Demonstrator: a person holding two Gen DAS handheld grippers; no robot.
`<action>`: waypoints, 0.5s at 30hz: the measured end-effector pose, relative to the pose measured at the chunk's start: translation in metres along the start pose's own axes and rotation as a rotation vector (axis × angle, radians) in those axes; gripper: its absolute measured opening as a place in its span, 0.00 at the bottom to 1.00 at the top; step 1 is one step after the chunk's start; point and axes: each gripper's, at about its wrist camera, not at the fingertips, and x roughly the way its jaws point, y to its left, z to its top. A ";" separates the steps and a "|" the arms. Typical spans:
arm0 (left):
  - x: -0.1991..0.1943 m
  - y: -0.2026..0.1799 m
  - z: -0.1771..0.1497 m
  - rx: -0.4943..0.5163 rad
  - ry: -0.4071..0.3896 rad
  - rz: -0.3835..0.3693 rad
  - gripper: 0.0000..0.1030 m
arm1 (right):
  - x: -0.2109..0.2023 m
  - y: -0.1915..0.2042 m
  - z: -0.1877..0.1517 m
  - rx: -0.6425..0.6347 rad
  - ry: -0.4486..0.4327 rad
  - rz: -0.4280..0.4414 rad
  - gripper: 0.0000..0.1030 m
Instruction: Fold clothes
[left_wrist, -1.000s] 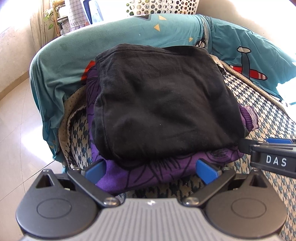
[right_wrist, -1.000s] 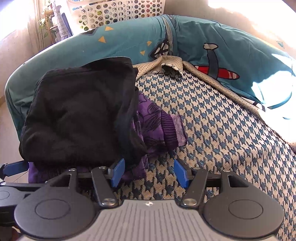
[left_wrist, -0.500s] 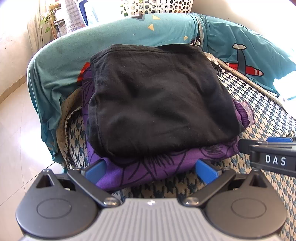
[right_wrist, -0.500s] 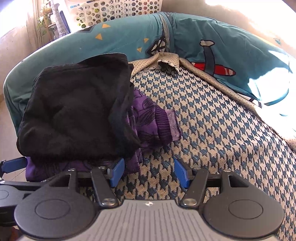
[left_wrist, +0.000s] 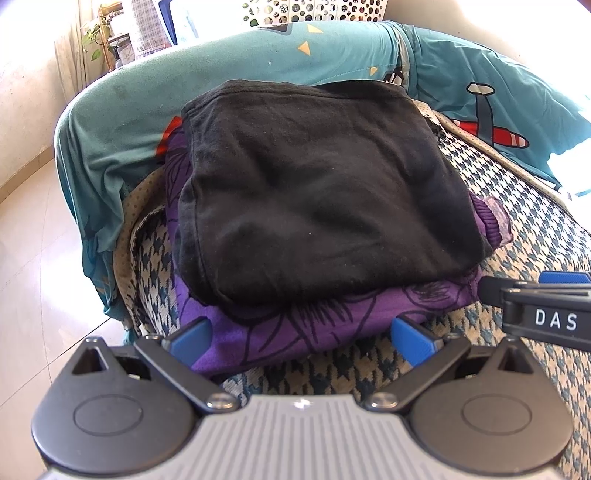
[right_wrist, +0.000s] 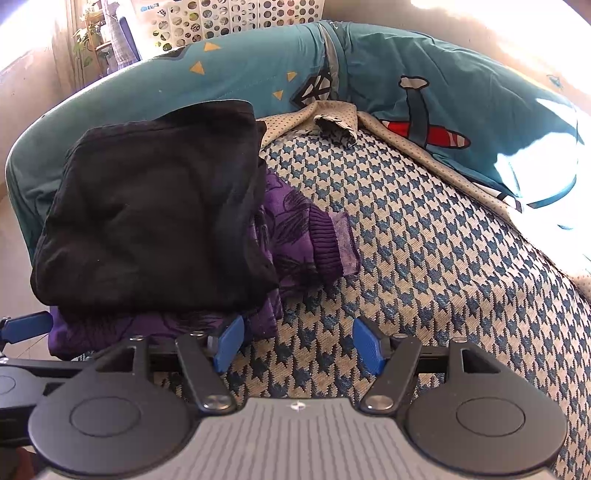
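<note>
A folded black garment (left_wrist: 317, 192) lies on top of a folded purple garment (left_wrist: 306, 325) with dark floral line print, and the stack rests on the houndstooth cushion (right_wrist: 424, 258) at its left end, against the teal cover (left_wrist: 122, 122). The left gripper (left_wrist: 301, 338) sits just in front of the stack, jaws spread wide, both blue fingertips (left_wrist: 412, 343) at the purple garment's near edge, gripping nothing. The right gripper (right_wrist: 299, 345) hovers beside the stack's right corner, jaws apart over bare cushion. A purple ribbed cuff (right_wrist: 328, 243) sticks out toward the cushion's middle.
</note>
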 end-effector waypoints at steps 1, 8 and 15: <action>0.000 0.000 0.000 0.000 0.001 0.000 1.00 | 0.000 0.000 0.000 -0.001 0.000 0.000 0.63; 0.000 0.001 0.001 -0.002 0.001 0.003 1.00 | 0.000 0.000 0.000 0.002 -0.001 0.002 0.63; 0.000 0.002 0.001 -0.001 0.000 0.007 1.00 | 0.000 -0.001 0.000 0.002 -0.002 0.004 0.63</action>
